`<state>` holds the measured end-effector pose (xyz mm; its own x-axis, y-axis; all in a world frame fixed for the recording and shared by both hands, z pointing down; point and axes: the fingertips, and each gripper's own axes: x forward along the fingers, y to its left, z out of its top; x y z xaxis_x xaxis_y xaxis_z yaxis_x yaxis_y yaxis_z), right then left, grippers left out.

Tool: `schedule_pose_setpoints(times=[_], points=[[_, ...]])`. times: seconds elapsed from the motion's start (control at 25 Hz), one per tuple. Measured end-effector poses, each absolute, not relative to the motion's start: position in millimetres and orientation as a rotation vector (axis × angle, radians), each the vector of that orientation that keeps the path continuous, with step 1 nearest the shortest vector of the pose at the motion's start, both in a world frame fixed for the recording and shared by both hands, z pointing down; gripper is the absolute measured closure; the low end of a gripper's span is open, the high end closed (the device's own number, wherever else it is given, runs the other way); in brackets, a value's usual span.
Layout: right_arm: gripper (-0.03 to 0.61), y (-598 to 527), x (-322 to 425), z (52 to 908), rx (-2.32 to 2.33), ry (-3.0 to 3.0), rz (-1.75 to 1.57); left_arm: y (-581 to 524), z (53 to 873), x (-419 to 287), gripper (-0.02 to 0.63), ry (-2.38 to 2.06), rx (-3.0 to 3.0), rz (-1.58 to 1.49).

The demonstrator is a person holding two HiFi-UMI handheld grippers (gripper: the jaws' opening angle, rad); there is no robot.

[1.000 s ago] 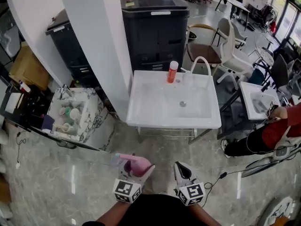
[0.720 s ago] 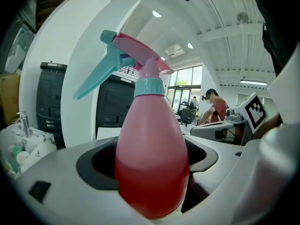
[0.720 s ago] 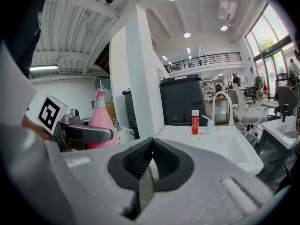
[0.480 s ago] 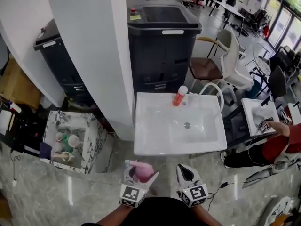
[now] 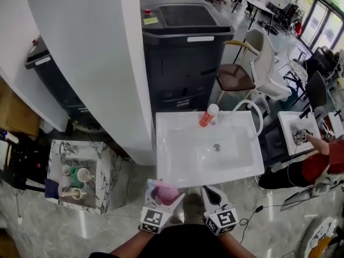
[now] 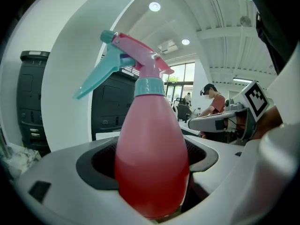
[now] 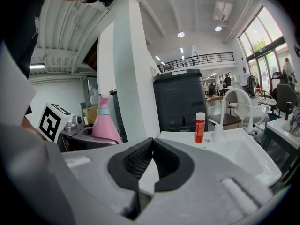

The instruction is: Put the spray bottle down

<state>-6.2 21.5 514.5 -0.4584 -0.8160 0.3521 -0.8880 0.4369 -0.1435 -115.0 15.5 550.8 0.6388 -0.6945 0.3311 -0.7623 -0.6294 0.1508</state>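
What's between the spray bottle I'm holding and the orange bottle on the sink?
Head view: only bare white sink between spray bottle and orange bottle; the drain sits right of that line.

An open-plan workspace: office chairs [image 5: 264, 63], distant desks [image 5: 257, 4], freestanding white sinks [image 5: 167, 144].

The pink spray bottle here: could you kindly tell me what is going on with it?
A person stands before a white sink, a gripper in each hand. The left gripper is shut on the pink spray bottle, held upright just short of the sink's near edge, not yet set down. The right gripper is shut and empty beside it.
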Motion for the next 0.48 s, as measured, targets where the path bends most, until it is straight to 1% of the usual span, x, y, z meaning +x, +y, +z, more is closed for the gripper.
schedule_pose_setpoints(times=[0.24,0.48], points=[[0.58,-23,0,520,1.518,-2.482,0.481,-35,568,-109,0.206,-1.196,2.527,0.356],[0.58,-93,17,528,1.467,-2.523,0.474,-105,580,-91,0.206,-1.27,2.487,0.367]])
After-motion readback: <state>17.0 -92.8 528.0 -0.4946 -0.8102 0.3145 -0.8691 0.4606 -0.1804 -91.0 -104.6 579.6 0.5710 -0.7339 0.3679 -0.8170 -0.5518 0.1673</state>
